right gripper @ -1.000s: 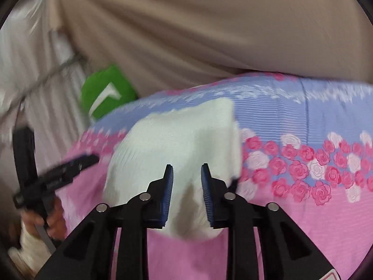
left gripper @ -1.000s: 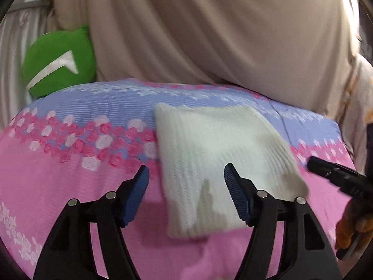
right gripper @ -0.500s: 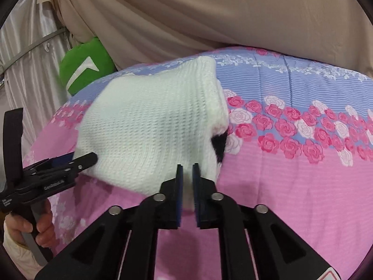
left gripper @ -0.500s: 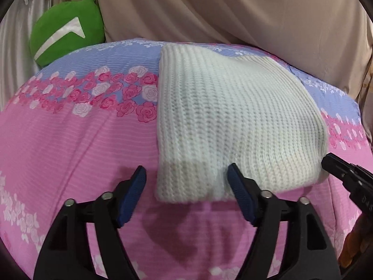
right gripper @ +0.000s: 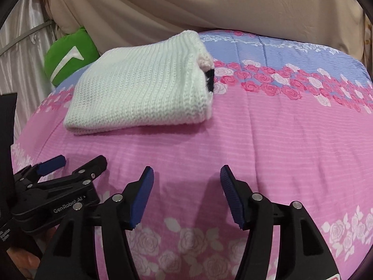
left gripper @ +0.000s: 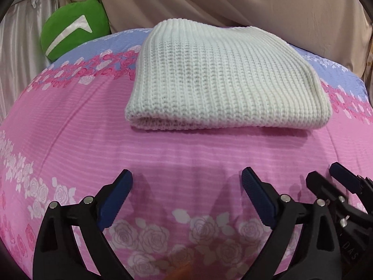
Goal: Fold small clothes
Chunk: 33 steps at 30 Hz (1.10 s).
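Sweater: white knit sweater folded, lying flat on floral bedspread.
Left tongs: spread wide, just been opening, empty, short of sweater.
Right tongs: parted, just been opening, empty.
Backdrop: green cushion.

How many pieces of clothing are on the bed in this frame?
1: a folded white knit garment lying on the pink floral bedspread, ahead of both grippers. A dark bit shows at its right end; whether that is another item I cannot tell.
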Motion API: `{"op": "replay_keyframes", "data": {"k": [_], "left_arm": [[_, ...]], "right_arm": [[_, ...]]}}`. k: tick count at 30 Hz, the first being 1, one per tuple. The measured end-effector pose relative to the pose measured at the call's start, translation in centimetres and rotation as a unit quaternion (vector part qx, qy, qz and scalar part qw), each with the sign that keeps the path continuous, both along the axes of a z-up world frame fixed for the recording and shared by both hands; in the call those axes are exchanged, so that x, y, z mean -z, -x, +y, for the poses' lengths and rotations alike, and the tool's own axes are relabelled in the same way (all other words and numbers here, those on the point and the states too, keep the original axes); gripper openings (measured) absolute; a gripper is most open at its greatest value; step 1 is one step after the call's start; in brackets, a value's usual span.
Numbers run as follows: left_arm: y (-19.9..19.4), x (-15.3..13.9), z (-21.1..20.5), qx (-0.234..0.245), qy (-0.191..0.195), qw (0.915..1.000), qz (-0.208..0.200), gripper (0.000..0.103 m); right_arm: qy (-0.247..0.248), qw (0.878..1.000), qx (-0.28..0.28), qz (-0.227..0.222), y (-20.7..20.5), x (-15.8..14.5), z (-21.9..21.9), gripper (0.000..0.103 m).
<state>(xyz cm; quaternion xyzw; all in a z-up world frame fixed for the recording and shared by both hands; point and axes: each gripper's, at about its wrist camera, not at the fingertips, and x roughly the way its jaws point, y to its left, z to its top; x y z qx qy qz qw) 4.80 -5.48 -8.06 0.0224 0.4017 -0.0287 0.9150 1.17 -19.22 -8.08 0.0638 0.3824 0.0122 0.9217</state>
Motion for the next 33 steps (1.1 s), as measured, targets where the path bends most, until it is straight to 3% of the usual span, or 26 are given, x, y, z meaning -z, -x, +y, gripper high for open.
{"op": "replay_keyframes", "data": {"k": [10, 33], "left_arm": [[0.92, 0.18, -1.15, -0.011, -0.038, 0.9992, -0.008, 0.092], [0.94, 0.05, -1.07, -0.024, -0.058, 0.9979, -0.017, 0.088]], "right_arm": [[0.004, 1.0, 0.01, 0.003, 0.08, 0.28, 0.04, 0.059], [0.03, 0.999, 0.018, 0.009, 0.07, 0.51, 0.85, 0.06]]}}
